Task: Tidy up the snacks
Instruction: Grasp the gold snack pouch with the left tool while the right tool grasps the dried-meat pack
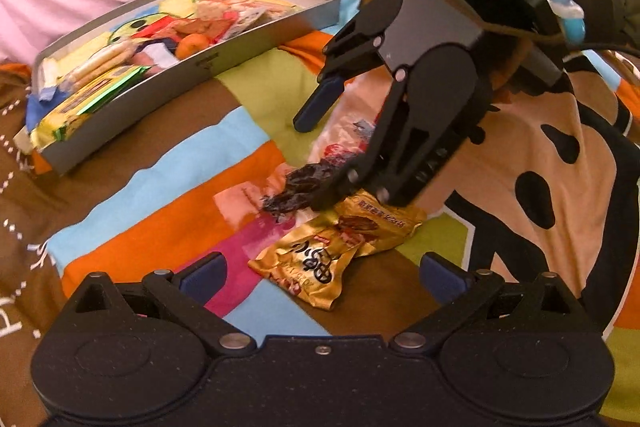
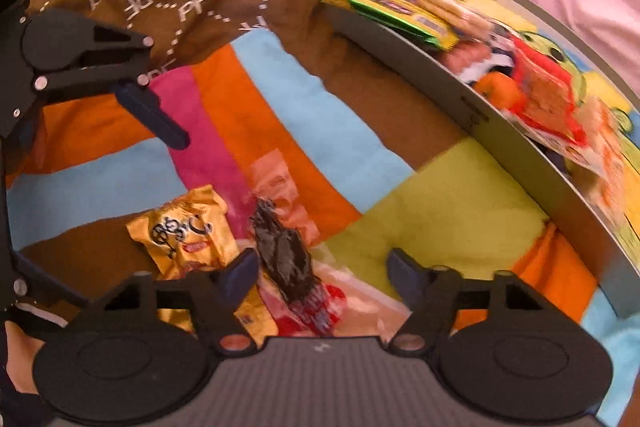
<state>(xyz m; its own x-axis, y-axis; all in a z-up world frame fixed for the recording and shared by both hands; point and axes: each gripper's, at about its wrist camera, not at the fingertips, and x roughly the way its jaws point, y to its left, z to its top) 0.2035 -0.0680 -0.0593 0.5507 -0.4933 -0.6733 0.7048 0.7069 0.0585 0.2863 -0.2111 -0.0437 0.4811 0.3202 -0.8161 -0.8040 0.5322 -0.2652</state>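
Most snacks are already gathered in the grey metal tray [image 1: 256, 39] — two remain: a clear-wrapped dark snack [image 2: 284, 259] between the spread right tongs [image 2: 320, 271], and a gold foil packet [image 1: 320, 263] ahead of the spread, empty left tongs [image 1: 320, 271].

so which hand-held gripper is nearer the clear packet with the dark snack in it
Right. The right hand-held gripper is open and straddles the clear packet, one finger on each side. The left hand-held gripper is open too, hanging back behind the gold packet.
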